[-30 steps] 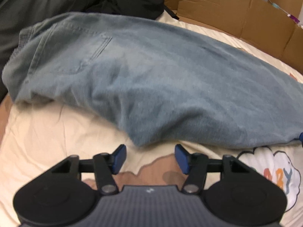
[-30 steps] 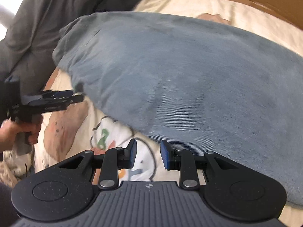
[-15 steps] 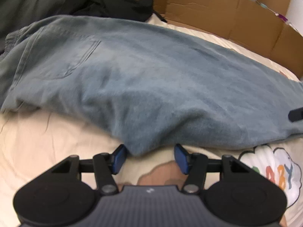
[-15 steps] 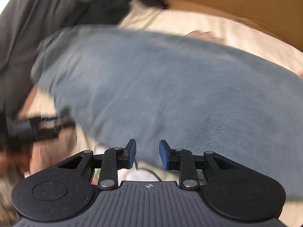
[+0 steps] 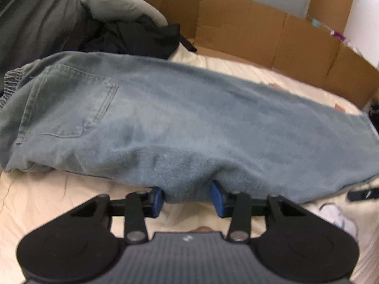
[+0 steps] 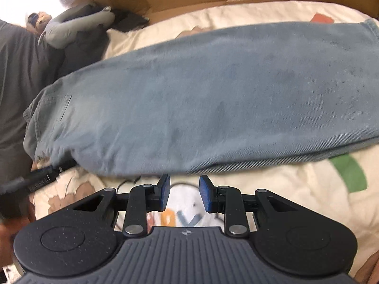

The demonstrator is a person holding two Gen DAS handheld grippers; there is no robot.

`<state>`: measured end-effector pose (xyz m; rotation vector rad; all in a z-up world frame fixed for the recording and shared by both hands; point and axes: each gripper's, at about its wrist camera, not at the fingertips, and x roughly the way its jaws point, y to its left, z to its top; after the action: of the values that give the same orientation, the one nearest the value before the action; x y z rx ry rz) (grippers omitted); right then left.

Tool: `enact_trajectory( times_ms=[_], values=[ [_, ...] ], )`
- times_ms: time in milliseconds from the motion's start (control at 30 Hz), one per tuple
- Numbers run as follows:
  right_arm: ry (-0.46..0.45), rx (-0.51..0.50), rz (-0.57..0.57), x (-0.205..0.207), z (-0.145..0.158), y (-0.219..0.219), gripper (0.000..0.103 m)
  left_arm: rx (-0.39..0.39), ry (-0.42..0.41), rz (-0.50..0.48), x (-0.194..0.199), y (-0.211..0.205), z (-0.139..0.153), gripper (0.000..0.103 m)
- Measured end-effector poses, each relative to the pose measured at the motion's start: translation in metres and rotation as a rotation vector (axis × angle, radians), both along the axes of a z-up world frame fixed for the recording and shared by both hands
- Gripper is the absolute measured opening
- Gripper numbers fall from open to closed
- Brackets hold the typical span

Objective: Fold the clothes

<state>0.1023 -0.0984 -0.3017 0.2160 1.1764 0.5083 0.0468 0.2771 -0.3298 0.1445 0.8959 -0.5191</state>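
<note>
Soft, even indoor light fills both views, with no hard glare. In the left wrist view the black left tool [image 5: 187,197] is fairly sharp, and the faded blue denim jeans [image 5: 189,118] just ahead of it cast a thin, soft shadow on the cream printed bedsheet [image 5: 47,196]. Fisheye bending curves the brown cardboard boxes [image 5: 248,37] far beyond the tool. In the right wrist view the black right tool [image 6: 184,194] stays crisp while everything ahead smears with motion blur, and the far upper-left corner blows out white.
</note>
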Motion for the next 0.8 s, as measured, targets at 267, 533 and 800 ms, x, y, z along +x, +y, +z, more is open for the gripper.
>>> enact_trajectory(
  times_ms=[267,533,800],
  values=[
    [0.009,0.075,0.018,-0.004,-0.011,0.029,0.034,-0.086,0.026,0.027,0.009,0.009,0.020,0.034],
    [0.070,0.072,0.044,0.001,-0.030,0.047,0.034,-0.122,0.057,0.051,0.016,0.016,0.022,0.029],
    [0.089,0.165,0.041,0.009,-0.031,0.058,0.033,-0.067,0.034,0.028,0.002,0.023,0.032,0.027]
  ],
)
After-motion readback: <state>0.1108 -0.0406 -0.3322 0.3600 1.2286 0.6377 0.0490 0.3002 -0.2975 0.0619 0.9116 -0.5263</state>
